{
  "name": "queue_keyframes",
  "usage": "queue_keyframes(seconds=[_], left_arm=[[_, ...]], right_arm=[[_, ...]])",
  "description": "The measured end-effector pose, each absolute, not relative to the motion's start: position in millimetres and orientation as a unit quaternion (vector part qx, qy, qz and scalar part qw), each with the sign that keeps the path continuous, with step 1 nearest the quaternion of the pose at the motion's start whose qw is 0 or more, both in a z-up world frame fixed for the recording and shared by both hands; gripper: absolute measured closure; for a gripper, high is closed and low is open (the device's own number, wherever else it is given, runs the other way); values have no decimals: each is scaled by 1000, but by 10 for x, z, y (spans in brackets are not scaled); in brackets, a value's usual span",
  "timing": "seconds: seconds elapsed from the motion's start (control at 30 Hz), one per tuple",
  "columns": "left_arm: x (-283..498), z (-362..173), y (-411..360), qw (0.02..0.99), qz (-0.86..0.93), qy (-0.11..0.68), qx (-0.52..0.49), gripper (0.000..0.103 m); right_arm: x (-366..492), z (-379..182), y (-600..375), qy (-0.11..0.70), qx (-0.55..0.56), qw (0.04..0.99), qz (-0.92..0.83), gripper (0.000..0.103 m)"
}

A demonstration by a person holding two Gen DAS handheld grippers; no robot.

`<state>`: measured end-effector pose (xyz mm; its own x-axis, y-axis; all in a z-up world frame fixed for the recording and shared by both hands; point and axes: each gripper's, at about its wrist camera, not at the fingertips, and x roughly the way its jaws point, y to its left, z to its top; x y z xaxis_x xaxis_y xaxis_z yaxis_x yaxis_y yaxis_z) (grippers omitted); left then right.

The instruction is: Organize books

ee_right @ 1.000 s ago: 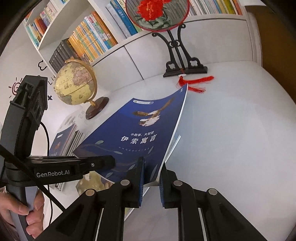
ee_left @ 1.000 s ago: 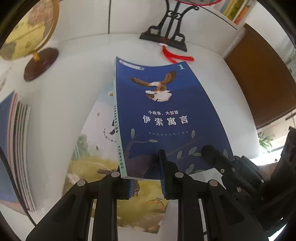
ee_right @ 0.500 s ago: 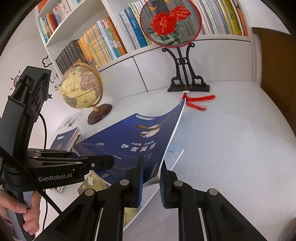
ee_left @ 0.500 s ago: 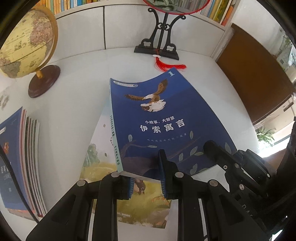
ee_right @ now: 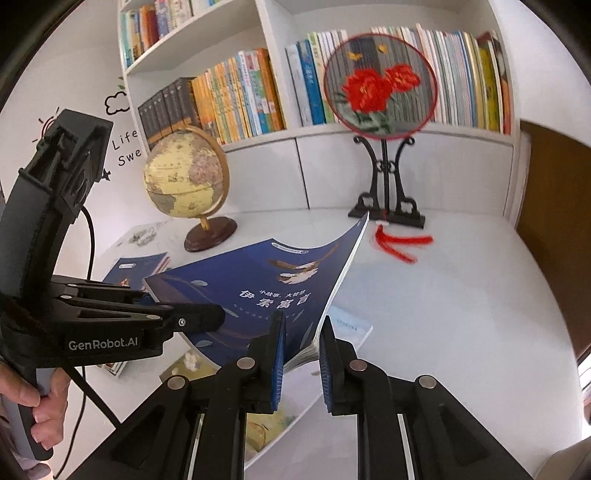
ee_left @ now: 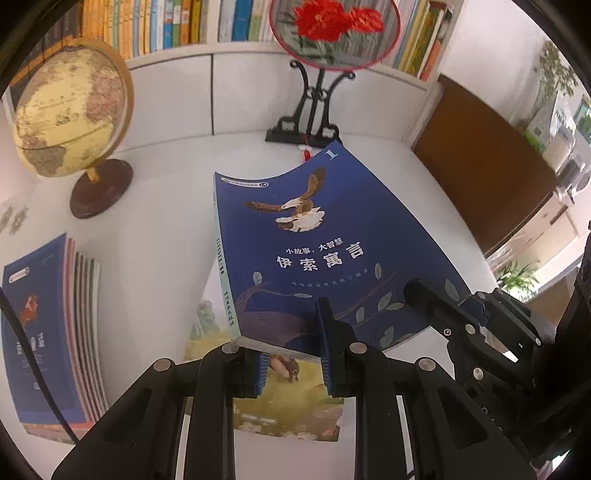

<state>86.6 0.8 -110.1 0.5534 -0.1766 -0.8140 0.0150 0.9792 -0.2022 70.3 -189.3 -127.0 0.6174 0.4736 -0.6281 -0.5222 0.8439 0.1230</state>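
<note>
tools: 2 (ee_right: pixel 299 354) (ee_left: pixel 291 350) | globe: 1 (ee_left: pixel 70 114) | fan on stand: 1 (ee_left: pixel 334 33) | blue eagle book: 1 (ee_left: pixel 314 251)

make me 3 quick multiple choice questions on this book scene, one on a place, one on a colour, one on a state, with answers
1. Where is the globe relative to the blue book in the left wrist view?
A. left of it
B. right of it
C. on top of it

2. What colour is the flower on the round fan?
A. yellow
B. red
C. white

3. How is the blue book held?
A. lying flat, untouched
B. gripped by one gripper only
C. lifted by both the left gripper and the right gripper

Answers: 1 A, the globe stands by the left edge. 2 B, the blooms are red. 3 C, each gripper clamps a near corner, and another book shows beneath.
</note>
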Motion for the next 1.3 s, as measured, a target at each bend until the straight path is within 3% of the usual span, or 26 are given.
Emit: queue_keyframes(seconds=[0.6,1.3], left_arm=[[385,-420,1209,911,27,397,-114,83],[-154,-1028,2575,883,92,428,-170,83]], right_arm=[[448,-539,-750,259,-50,901,345,87],[83,-993,759,306,-59,857,410,85]])
